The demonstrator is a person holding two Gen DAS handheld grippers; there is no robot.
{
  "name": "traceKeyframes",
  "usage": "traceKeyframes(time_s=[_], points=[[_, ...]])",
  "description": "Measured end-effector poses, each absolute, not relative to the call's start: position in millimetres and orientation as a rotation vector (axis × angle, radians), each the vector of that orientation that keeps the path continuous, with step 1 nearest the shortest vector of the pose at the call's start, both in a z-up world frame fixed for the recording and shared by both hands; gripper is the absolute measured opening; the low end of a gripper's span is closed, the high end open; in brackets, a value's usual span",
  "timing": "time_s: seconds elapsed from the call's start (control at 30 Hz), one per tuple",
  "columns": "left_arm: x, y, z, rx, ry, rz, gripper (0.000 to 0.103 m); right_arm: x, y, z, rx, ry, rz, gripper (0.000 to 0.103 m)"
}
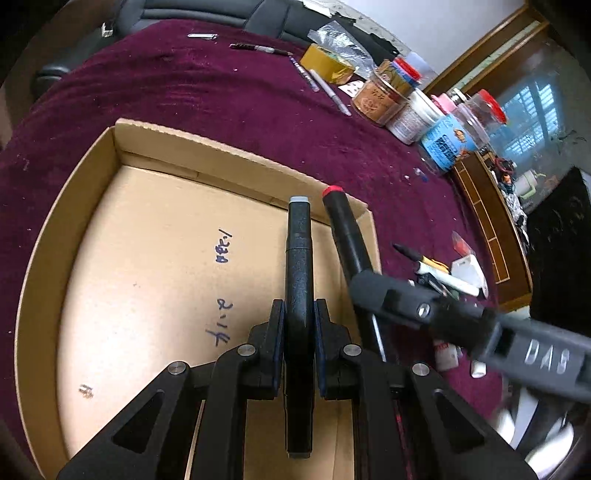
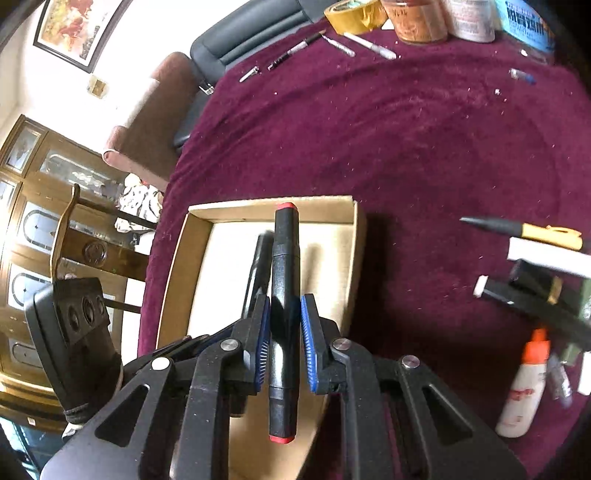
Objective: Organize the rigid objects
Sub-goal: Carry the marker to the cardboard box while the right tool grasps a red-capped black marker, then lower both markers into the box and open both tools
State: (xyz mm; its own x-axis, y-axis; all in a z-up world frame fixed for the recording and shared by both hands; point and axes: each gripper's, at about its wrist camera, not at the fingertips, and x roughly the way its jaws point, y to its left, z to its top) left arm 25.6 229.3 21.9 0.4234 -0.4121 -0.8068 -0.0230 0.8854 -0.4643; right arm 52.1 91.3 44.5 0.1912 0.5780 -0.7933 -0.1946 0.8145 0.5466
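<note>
Black markers, one grey-capped (image 1: 299, 258) in the left tool (image 1: 299, 332), one red-capped (image 2: 283, 295) in the right tool (image 2: 284, 332).

A white wall carried a framed painting (image 2: 75, 31) at ten o'clock, a glass-fronted wooden cabinet (image 2: 33, 229) caught bright light at nine, a dark leather sofa (image 2: 245, 35) sat at twelve, and a louvred window (image 1: 535, 122) glowed at two.
</note>
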Motion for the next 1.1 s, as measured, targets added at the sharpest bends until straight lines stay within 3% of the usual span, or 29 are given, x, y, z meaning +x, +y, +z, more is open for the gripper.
traceKeyframes(time_s=[0.3,0.43,0.57,0.63,0.73,0.77,0.87,0.9,1.07,1.1], points=[[27.4,230.0,17.3,-0.431,1.105,-0.24,0.016,45.8,106.0,41.0,0.238,1.243,0.497,0.015],[17.2,231.4,28.5,-0.384,1.061,-0.197,0.035,45.5,102.1,44.3,0.215,1.219,0.46,0.015],[4.9,234.5,40.4,-0.362,0.998,-0.161,0.048,39.5,96.2,57.5,0.174,1.165,0.437,0.017],[-2.9,238.8,40.9,-0.363,0.962,-0.123,0.055,34.5,90.8,67.9,0.148,1.118,0.418,0.017],[-7.0,246.2,29.1,-0.427,0.974,-0.113,0.056,29.0,81.1,82.8,0.13,1.05,0.383,0.017],[-7.6,248.1,22.5,-0.451,0.995,-0.113,0.056,25.9,74.6,88.6,0.129,1.023,0.377,0.023],[-12.5,247.4,19.5,-0.444,0.994,-0.086,0.056,14.4,51.0,107.1,0.152,0.952,0.353,0.059],[-14.2,246.7,19.3,-0.442,0.993,-0.075,0.056,8.7,39.9,115.7,0.162,0.914,0.349,0.063],[-21.1,241.3,19.3,-0.416,0.976,-0.069,0.056,-10.9,-2.6,144.3,0.194,0.837,0.348,0.065],[-21.5,241.4,20.2,-0.422,0.971,-0.076,0.056,-13.8,-12.0,147.2,0.207,0.832,0.341,0.069]])
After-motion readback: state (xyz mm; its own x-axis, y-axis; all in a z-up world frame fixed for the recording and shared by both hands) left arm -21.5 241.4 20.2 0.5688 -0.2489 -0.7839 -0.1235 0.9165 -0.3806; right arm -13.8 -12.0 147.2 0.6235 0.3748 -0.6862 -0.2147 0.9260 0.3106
